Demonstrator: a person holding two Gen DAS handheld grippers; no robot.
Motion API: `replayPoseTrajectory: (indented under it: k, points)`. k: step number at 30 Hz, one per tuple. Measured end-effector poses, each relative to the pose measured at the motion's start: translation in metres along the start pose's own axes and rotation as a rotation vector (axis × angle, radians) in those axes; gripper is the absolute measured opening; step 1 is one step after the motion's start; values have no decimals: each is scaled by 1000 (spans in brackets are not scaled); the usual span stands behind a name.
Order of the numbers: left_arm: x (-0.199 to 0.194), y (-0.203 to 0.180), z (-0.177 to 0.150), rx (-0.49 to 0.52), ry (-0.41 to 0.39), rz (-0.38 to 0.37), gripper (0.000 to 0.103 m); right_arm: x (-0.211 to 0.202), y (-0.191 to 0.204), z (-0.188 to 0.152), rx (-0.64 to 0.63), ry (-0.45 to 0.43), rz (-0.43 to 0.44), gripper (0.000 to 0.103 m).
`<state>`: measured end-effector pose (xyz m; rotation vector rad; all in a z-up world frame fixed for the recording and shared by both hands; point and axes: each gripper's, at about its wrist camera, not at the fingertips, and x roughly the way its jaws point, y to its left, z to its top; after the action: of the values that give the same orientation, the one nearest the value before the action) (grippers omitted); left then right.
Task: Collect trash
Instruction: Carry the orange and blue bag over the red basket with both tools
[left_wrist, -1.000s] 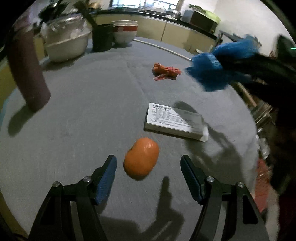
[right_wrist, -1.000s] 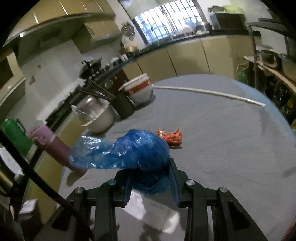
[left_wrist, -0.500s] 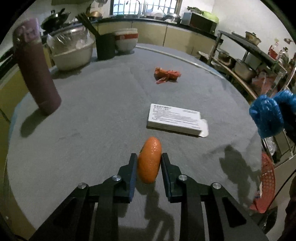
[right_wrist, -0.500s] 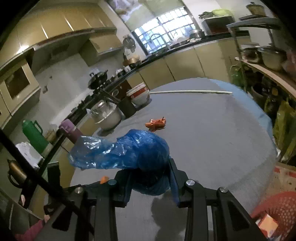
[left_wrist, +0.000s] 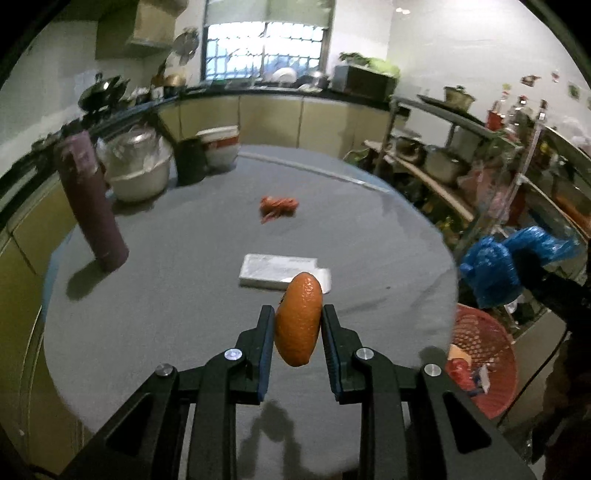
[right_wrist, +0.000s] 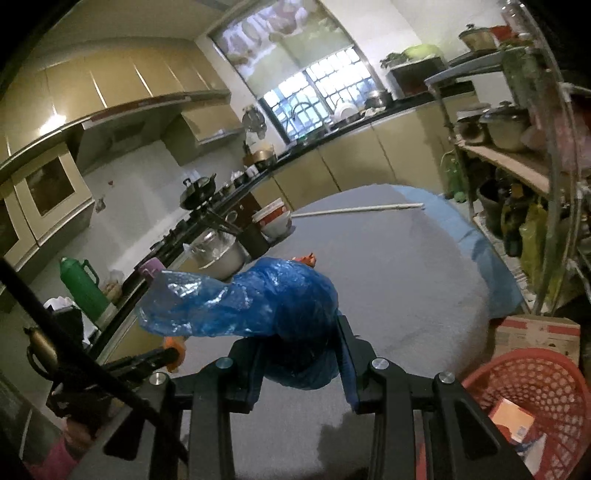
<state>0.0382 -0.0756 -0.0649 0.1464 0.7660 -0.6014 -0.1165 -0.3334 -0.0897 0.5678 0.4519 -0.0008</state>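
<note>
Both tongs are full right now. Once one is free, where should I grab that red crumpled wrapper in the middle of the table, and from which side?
Take the red crumpled wrapper across its bunched middle, coming down from above. It lies low and flat on the grey table, elongated left to right in the left wrist view, so set the fingers across its short width. Nothing stands close around it.

1. A round table with a grey cover.
2. A flat white box lies near its middle.
3. Beyond the box: a crumpled red wrapper.
4. Left of the box: an upright purple flask.
</note>
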Motion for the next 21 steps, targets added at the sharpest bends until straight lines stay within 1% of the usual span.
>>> replayPoseTrajectory:
  k: [4, 9, 21]
  points:
    - [-15, -20, 5, 36, -31, -36, 27, -25, -8, -1, 16, -32, -13, 37]
    - [-24, -38, 7, 62, -48, -64, 27, -51, -21, -5, 41, -66, -29, 37]
    - [-32, -73, 8, 104, -65, -88, 27, -97, -52, -3, 97, -145, -81, 37]
